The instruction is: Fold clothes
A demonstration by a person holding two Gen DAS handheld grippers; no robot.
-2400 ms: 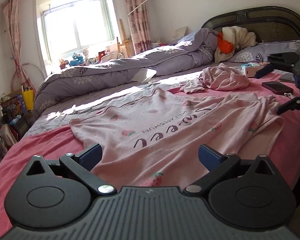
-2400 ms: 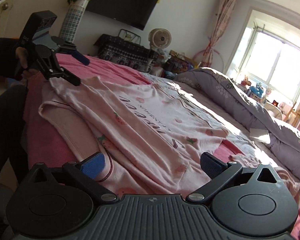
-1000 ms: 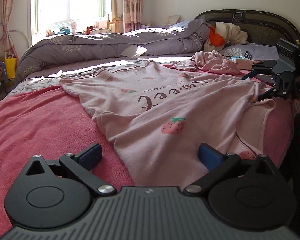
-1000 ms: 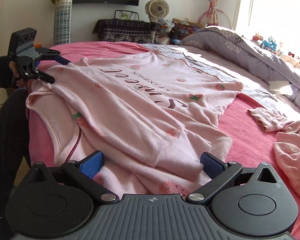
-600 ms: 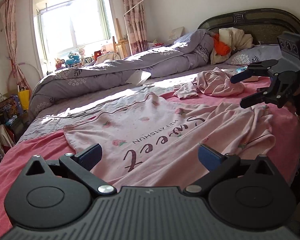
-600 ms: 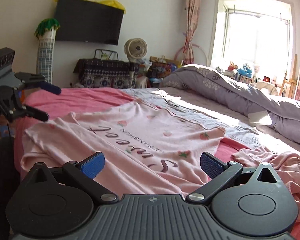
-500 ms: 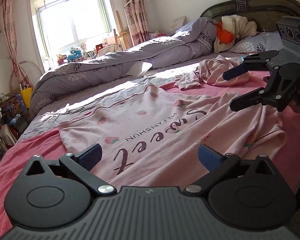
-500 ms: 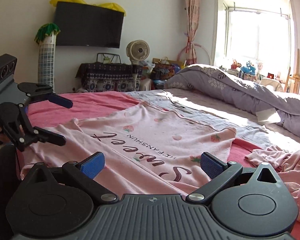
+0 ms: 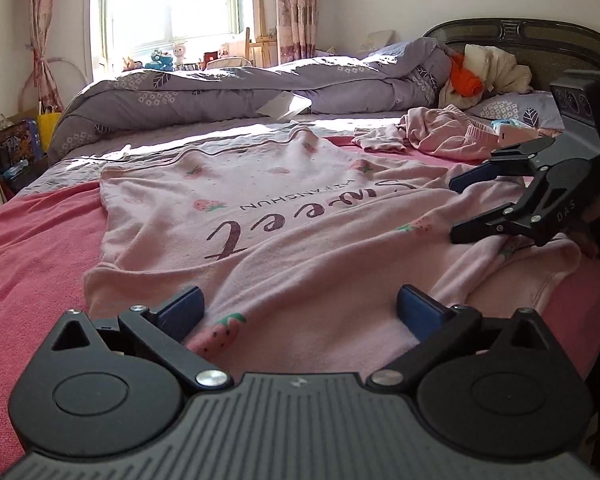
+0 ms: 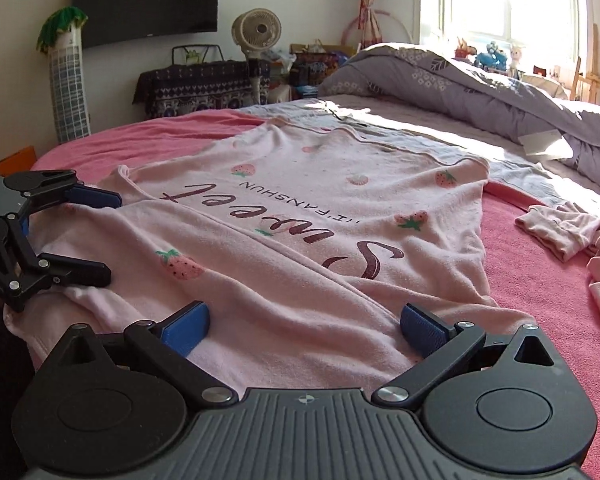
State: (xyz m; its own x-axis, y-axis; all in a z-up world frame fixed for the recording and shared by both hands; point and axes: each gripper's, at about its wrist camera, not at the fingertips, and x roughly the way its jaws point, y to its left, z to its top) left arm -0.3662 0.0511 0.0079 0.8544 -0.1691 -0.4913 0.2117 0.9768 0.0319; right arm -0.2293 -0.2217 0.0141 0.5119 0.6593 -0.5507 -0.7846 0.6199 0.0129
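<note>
Both grippers spread: left gripper (image 9: 300,306) | right gripper (image 10: 303,322) | over pink shirt's (image 9: 292,216) near hem | pink blanket (image 9: 32,248) bare beyond

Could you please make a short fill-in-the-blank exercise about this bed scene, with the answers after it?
1. The pink shirt shows the big word "____".
2. The fruits printed on it are ____.
3. The left tongs and the right tongs are both ____, and neither grips the cloth.
4. The rolled quilt near the window is ____ in colour.

Answers: Sweet; strawberries; open; purple
</note>
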